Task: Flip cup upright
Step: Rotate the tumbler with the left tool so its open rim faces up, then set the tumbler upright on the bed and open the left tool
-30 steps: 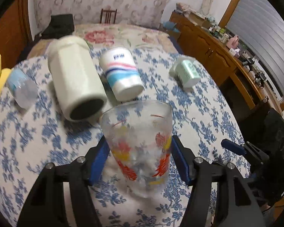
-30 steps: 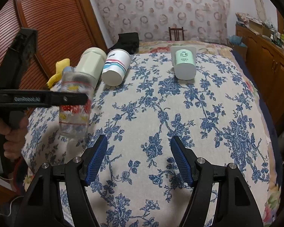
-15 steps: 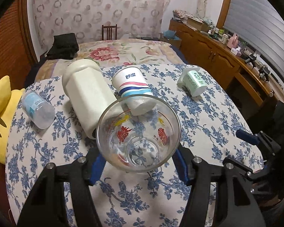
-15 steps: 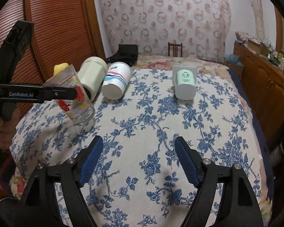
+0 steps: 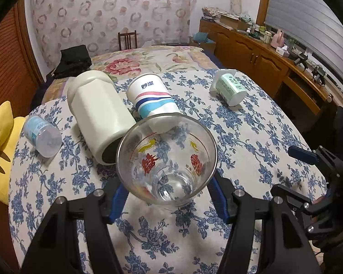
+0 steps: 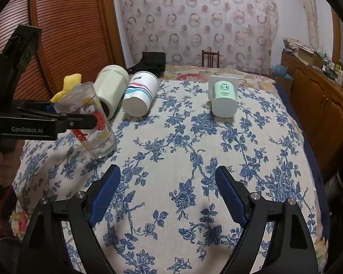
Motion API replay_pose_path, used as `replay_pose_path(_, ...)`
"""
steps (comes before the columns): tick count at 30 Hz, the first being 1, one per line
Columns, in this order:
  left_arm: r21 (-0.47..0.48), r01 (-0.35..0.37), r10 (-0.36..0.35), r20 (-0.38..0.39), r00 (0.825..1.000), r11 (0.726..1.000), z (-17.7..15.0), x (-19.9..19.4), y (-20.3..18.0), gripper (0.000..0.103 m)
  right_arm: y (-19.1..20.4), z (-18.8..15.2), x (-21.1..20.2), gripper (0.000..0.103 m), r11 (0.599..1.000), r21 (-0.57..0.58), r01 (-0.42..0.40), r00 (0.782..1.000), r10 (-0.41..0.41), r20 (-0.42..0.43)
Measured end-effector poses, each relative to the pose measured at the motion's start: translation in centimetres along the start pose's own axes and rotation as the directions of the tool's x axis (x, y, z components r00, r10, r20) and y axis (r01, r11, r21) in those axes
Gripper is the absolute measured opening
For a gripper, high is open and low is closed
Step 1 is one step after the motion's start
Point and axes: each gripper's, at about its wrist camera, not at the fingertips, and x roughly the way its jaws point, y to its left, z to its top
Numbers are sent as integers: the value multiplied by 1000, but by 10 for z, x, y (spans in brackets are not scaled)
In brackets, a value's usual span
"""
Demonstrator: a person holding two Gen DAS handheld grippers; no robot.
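Your left gripper (image 5: 167, 199) still clamps the glass cup (image 5: 167, 164), now tilted mouth-up with its base touching the tabletop (image 6: 183, 150); your right gripper (image 6: 167, 196) stays wide open, empty

A curtain (image 6: 194, 22) with ring motifs is covering the far wall. A dark wooden chair (image 6: 210, 58) is standing against it. A slatted wooden door (image 6: 68, 29) is running along the left. A bed (image 5: 148, 59) with a floral cover is lying beyond the bench. A wooden sideboard (image 5: 251, 52) is lining the right wall, clutter sitting on top. Closed blinds (image 5: 308, 22) are covering the right-hand window.
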Motion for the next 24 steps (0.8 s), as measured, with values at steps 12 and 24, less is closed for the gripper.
replay_pose_path(12,9,13,-14,55,998,1000,-33,-10,-1,65,5,2,-5,87,1000,14,-9,1000,9,11)
replay_pose_path(24,-89,-103,122,242,963,991,-73,-65,28,65,22,11,-28,87,999,54,7,995,-12,100)
